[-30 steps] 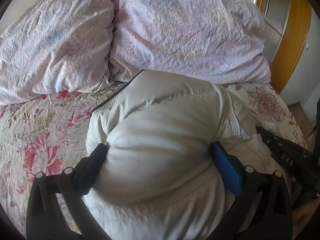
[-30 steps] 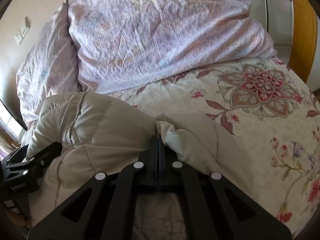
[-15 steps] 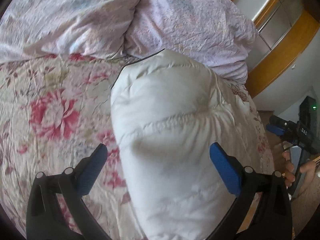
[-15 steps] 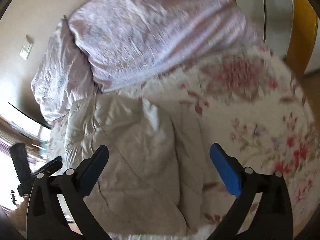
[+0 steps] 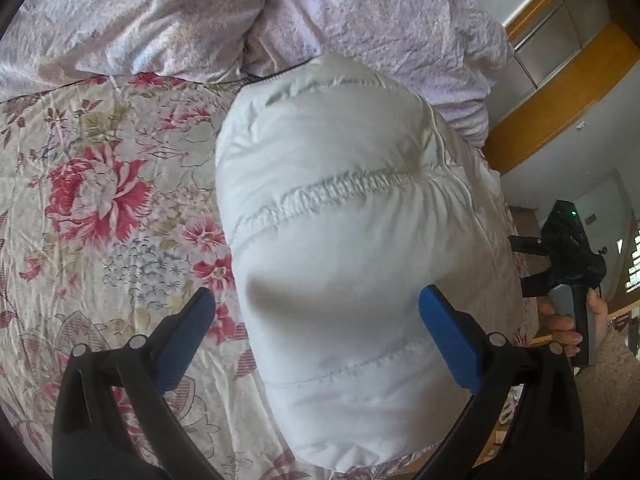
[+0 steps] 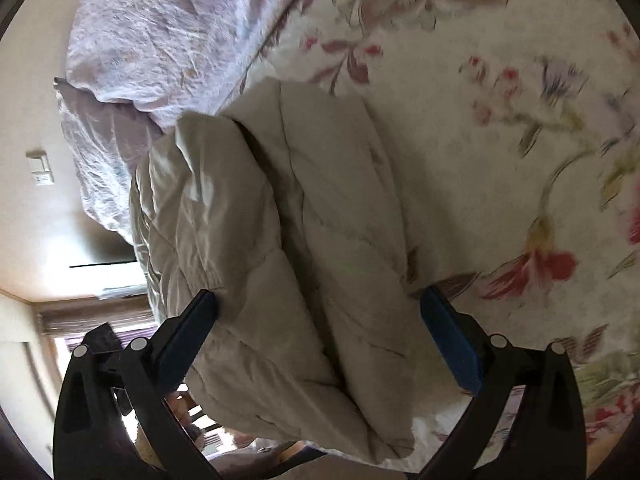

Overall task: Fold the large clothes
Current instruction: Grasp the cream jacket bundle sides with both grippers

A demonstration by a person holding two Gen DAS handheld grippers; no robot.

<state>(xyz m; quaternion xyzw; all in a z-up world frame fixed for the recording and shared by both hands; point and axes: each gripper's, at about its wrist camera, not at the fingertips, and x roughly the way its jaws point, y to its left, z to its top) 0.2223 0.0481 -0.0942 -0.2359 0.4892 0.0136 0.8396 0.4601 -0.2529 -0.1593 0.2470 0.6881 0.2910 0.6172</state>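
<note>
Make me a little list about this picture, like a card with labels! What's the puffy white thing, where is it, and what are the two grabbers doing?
Puffy thing: white padded jacket, folded into a bundle
Where: on the flowery bedspread
Behind it: crumpled lilac duvet
Left gripper: open, a finger on each side of the bundle
Right gripper: open, fingers wide around the bundle
Is anything gripped: no
Fold: looks finished, layers stacked
</note>
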